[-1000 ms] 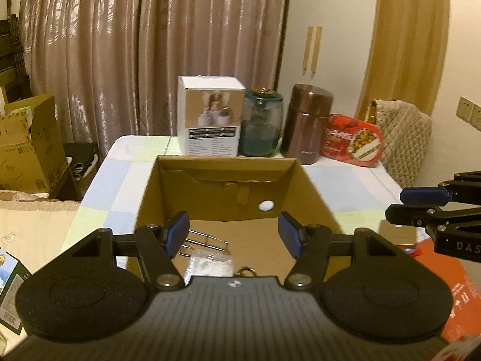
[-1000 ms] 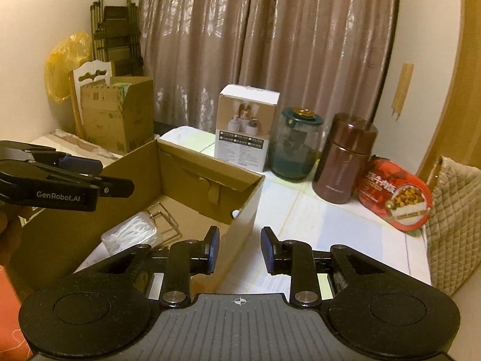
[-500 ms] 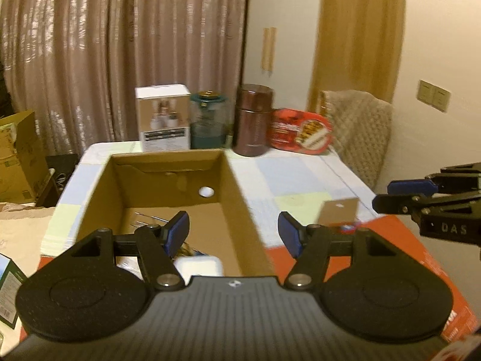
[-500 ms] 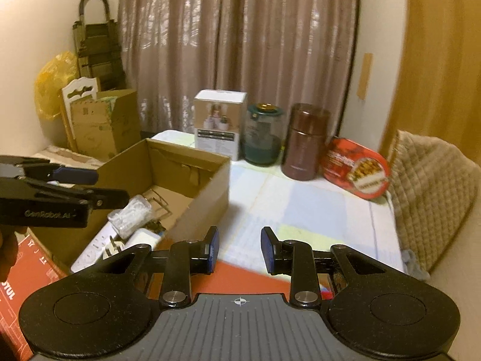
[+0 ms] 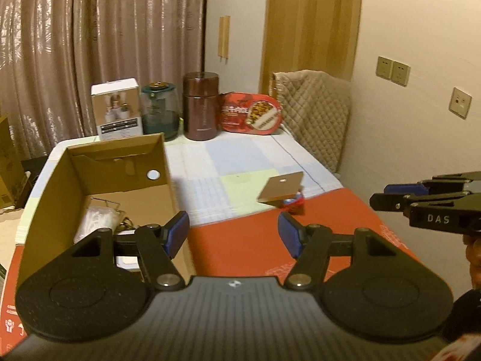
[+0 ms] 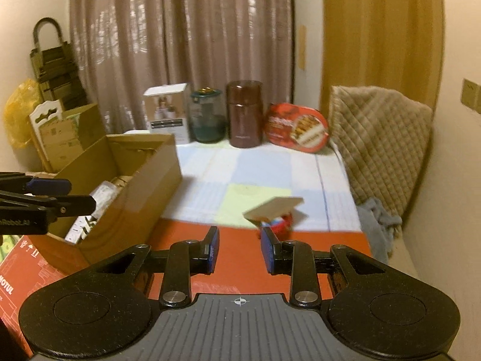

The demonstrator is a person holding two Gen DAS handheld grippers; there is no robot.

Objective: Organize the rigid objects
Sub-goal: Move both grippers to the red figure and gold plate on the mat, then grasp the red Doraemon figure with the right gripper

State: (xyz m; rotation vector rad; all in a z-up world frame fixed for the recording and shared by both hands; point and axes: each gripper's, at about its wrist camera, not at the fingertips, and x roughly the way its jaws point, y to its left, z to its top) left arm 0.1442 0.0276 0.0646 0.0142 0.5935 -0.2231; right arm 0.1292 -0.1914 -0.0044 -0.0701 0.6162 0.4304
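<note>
Both views have swung right, away from the cardboard box (image 5: 120, 186) toward a small red item under a tan card (image 6: 275, 207), which rests at the far edge of the red surface (image 6: 240, 258). Left hand-held gripper (image 5: 233, 234) is spread wide; right hand-held gripper (image 6: 239, 252) is partly spread, both empty. Recommended: centre the right fingers on the item, descend, then close

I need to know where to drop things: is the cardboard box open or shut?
Open. The cardboard box has no lid over it, and a white bag shows inside.
</note>
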